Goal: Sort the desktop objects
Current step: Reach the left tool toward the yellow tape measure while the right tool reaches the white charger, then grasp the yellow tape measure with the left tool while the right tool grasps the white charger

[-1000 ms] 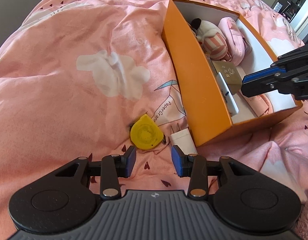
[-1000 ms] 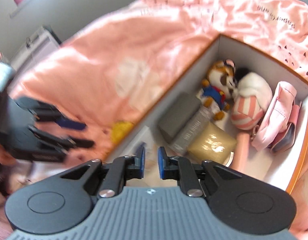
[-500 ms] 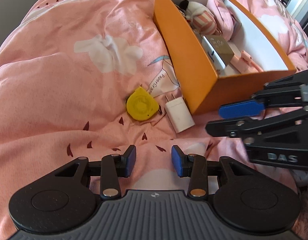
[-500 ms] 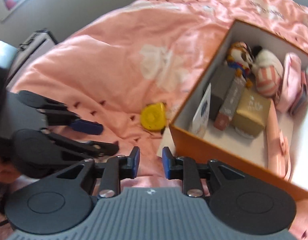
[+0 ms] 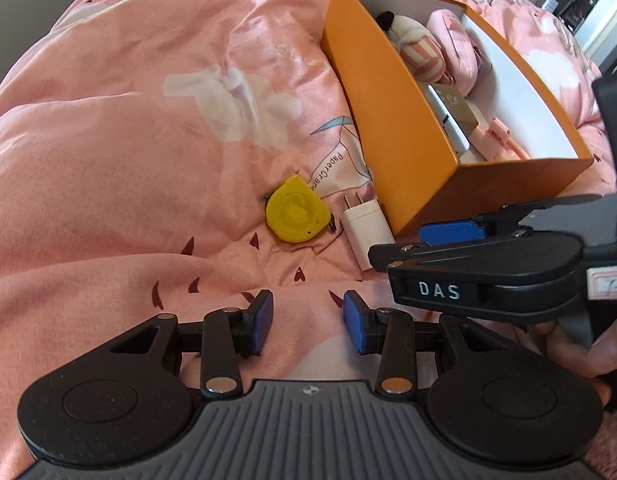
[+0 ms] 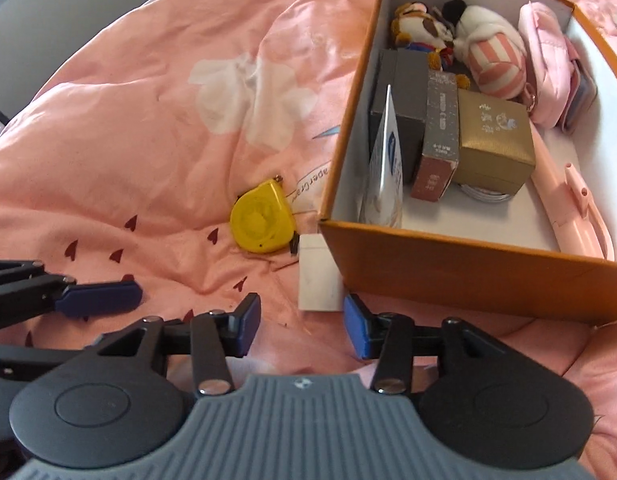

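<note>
The pink bedspread (image 5: 120, 128) lies open and rumpled to the left and far side, with plenty of bare cloth there. On the right the orange box (image 6: 468, 276) takes up the room; its near wall stands just beyond the right tool (image 6: 299, 322), and its left wall runs away toward the far side of the bed.

A yellow tape measure (image 6: 262, 222) lies on the spread just left of the box's near-left corner. Just beside it on the right is a white charger (image 6: 318, 280), lying along the box wall, its prongs pointing away in the left wrist view. Whether the charger touches the box is hard to say.

Inside the box sit a striped plush toy (image 6: 494, 60), a small plush figure (image 6: 418, 28), a pink pouch (image 6: 546, 56), a gold box (image 6: 494, 144), grey cartons and a pink stick at the right. The box's far right edge is cut off.

The right tool has just been spreading its jaws; they stand apart with nothing pinched, the charger's near end just ahead of the gap. The left tool (image 5: 308, 322) hangs over bare cloth nearer than the tape measure, jaws partly spread and holding nothing. A fingertip shows at the right edge of the left wrist view.
</note>
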